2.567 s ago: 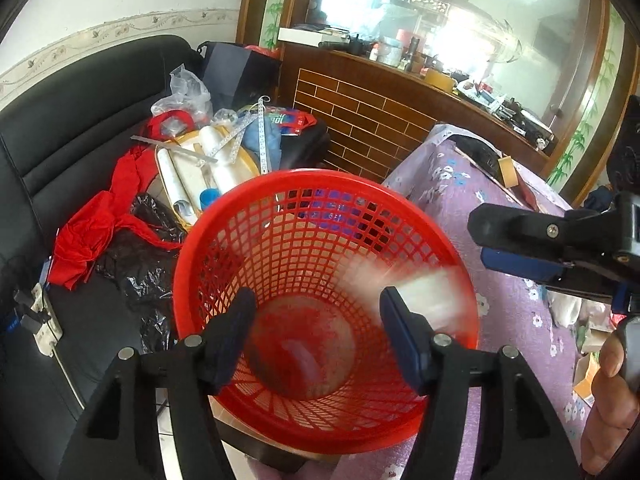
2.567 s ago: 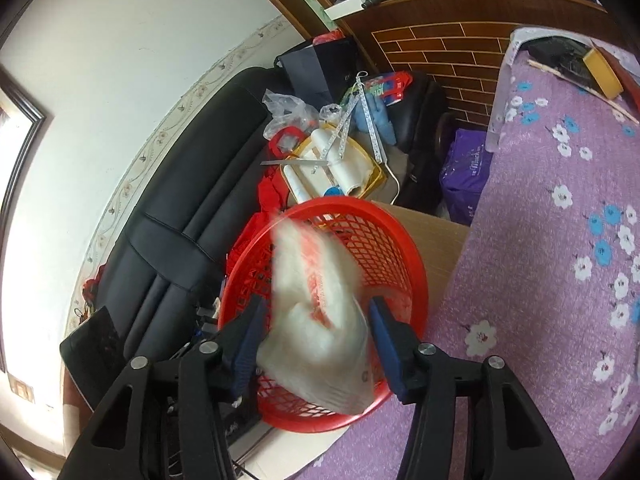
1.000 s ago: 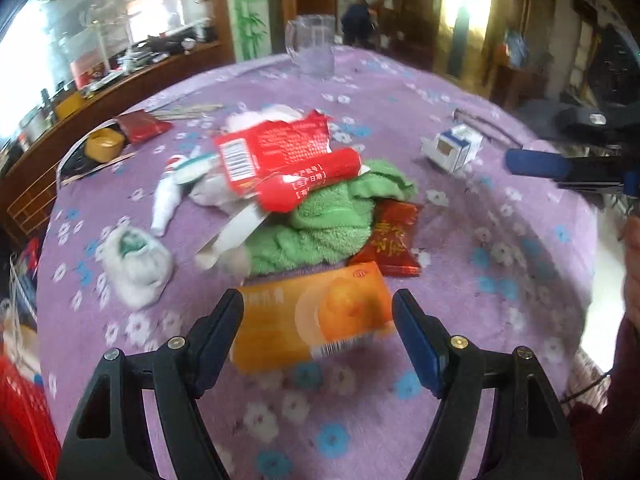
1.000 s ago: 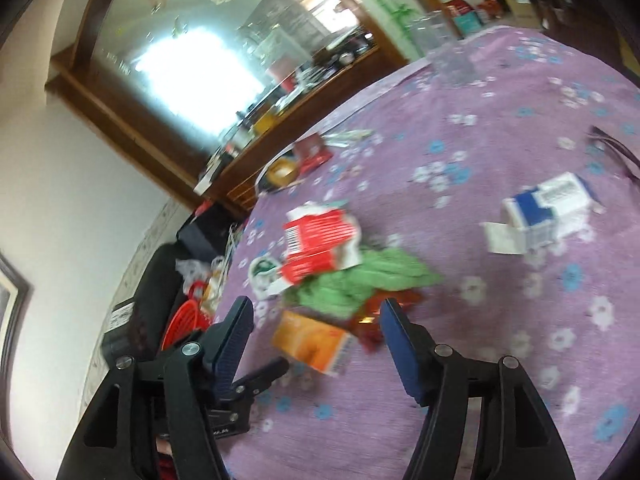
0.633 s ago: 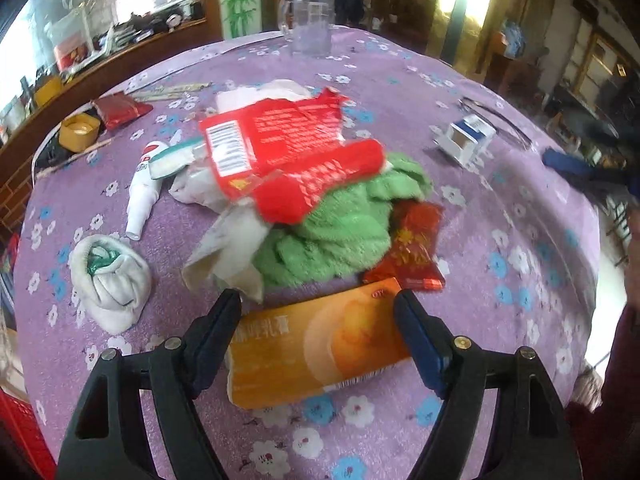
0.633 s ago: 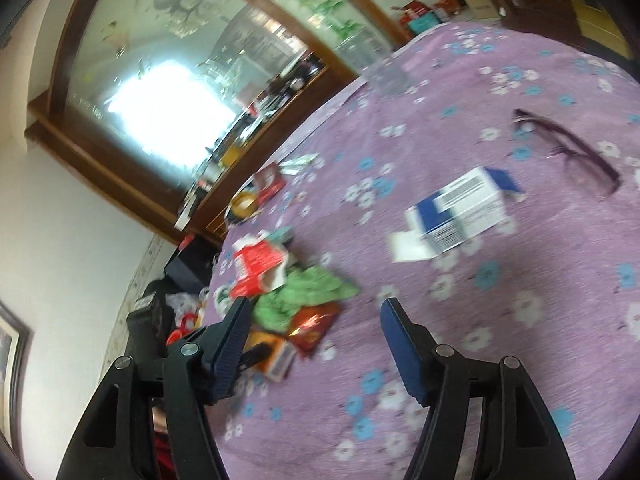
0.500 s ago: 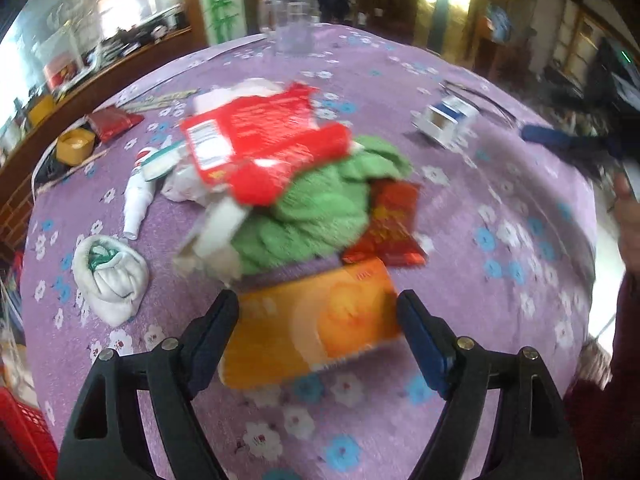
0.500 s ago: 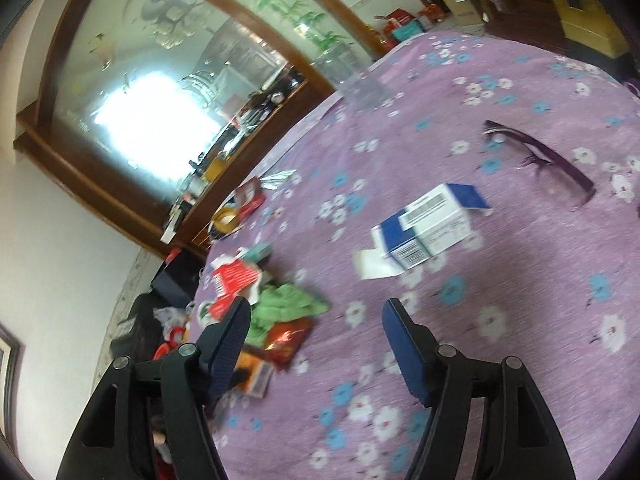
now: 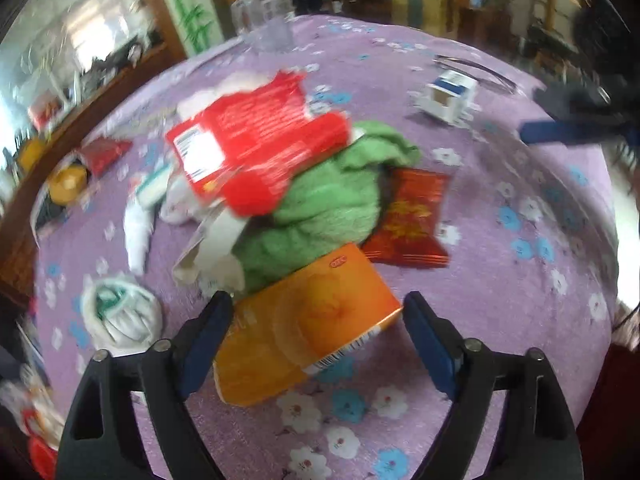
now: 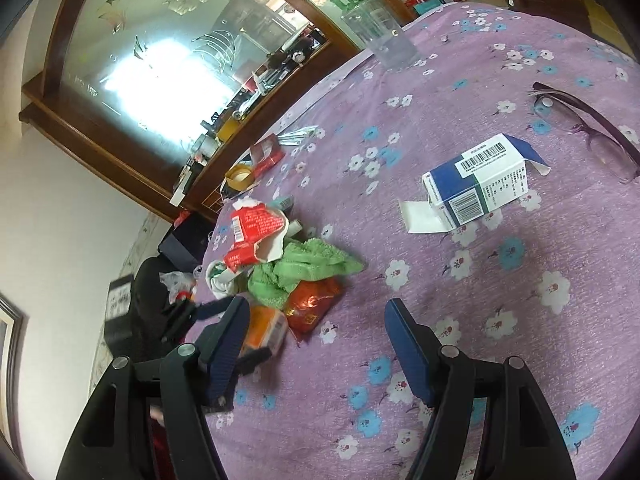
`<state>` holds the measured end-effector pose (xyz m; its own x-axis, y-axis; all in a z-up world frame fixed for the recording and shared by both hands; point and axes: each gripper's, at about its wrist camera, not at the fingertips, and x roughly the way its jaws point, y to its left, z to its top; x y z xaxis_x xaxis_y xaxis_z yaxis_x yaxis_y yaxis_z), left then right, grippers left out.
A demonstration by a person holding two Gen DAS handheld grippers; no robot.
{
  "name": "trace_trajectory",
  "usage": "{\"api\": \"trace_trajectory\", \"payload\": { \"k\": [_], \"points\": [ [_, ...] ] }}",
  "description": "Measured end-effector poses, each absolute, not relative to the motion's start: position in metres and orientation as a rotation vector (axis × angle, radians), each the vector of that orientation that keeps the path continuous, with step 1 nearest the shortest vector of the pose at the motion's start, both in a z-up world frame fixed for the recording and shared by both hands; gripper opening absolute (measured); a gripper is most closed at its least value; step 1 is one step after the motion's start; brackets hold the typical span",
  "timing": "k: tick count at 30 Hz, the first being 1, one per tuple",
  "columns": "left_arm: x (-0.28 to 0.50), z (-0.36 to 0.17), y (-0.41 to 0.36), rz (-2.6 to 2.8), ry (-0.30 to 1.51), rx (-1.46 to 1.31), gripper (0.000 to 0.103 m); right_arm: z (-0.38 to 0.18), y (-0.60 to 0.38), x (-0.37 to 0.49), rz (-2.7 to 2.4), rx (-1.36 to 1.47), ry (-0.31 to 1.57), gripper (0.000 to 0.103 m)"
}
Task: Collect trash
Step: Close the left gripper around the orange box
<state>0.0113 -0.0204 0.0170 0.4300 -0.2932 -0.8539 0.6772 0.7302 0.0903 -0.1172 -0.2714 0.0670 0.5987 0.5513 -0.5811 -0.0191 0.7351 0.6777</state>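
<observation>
An orange box (image 9: 308, 320) lies on the purple flowered tablecloth (image 9: 520, 280), between the open fingers of my left gripper (image 9: 316, 336), which is not shut on it. Behind it lie a green cloth (image 9: 320, 208), a torn red package (image 9: 256, 148), a dark red sachet (image 9: 412, 220) and a white wad (image 9: 120, 312). My right gripper (image 10: 316, 340) is open and empty above the cloth, short of a blue and white box (image 10: 476, 188). The same pile shows in the right wrist view: orange box (image 10: 264, 330), green cloth (image 10: 300, 268), red package (image 10: 256, 228).
Purple glasses (image 10: 588, 128) lie at the right of the table. A clear glass (image 10: 380, 36) stands at the far edge. A yellow tape roll (image 10: 240, 176) and a small red pack (image 10: 266, 154) lie near the wooden counter (image 10: 120, 152). A black sofa (image 10: 140, 308) is at the left.
My left gripper has closed in on the orange box, which now sits between its fingers. My right gripper has swung right toward the blue and white box. Earlier, both were at a red basket.
</observation>
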Motion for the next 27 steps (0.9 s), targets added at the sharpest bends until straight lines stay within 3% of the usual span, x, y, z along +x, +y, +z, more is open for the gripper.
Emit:
{"api": "trace_trajectory", "payload": {
  "k": [1, 5, 9, 21, 24, 27],
  "points": [
    [0.013, 0.015, -0.016, -0.624, 0.948, 0.436, 0.095, 0.066, -0.271, -0.117, 0.362, 0.682, 0.881, 0.075],
    [0.002, 0.015, -0.010, -0.602, 0.929, 0.410, 0.095, 0.062, -0.265, -0.116, 0.378, 0.677, 0.896, 0.075],
    [-0.020, 0.012, -0.013, -0.523, 0.886, 0.448, 0.086, 0.060, -0.252, -0.113, 0.407, 0.663, 0.916, 0.075],
    [-0.052, 0.031, 0.014, -0.482, 0.885, 0.252, 0.086, 0.041, -0.197, -0.082, 0.382, 0.571, 1.009, 0.074],
    [-0.043, 0.036, 0.027, -0.449, 0.890, 0.189, 0.086, 0.038, -0.181, -0.070, 0.334, 0.506, 1.021, 0.071],
    [-0.030, 0.035, 0.038, -0.390, 0.924, 0.134, 0.086, 0.033, -0.167, -0.060, 0.293, 0.446, 1.039, 0.058]
  ]
}}
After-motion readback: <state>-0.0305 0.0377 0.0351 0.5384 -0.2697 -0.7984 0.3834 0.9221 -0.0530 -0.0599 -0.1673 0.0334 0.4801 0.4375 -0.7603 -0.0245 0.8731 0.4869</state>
